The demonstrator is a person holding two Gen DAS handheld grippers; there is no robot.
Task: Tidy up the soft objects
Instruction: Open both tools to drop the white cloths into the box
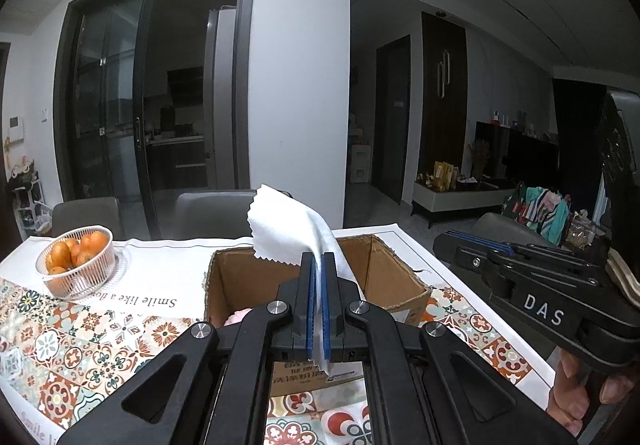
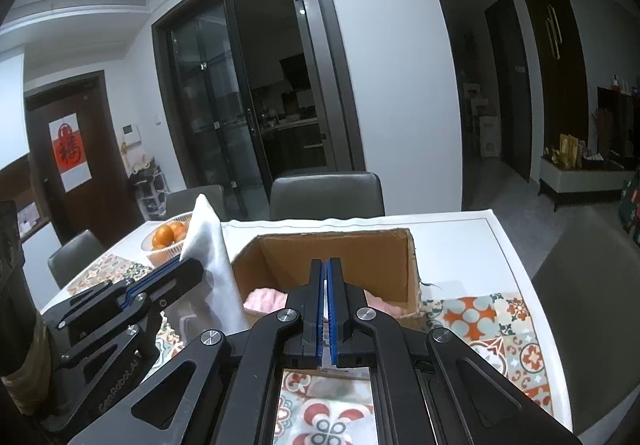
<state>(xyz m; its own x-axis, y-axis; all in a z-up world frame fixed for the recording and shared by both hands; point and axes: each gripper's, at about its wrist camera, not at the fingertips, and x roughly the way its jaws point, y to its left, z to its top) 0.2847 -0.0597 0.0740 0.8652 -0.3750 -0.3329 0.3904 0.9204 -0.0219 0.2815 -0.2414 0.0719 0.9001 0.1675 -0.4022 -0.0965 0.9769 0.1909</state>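
Note:
A white cloth (image 1: 288, 225) with a zigzag edge stands up out of my left gripper (image 1: 319, 261), which is shut on it over the near side of an open cardboard box (image 1: 384, 269). Something soft and pink (image 1: 240, 316) lies in the box's bottom. From the right wrist view, the same cloth (image 2: 208, 245) rises from and hangs below the left gripper (image 2: 191, 265), left of the box (image 2: 412, 269), with the pink material (image 2: 264, 299) inside. My right gripper (image 2: 325, 265) is shut above the box's near edge with nothing visibly held. It shows at the right as the right gripper (image 1: 446, 239).
A clear basket of oranges (image 1: 76, 265) stands on the table at the back left. The table carries a patterned mat (image 1: 100, 337). Grey chairs (image 2: 326, 195) line the far side. A hand (image 1: 580, 401) holds the right gripper's handle at the table's right edge.

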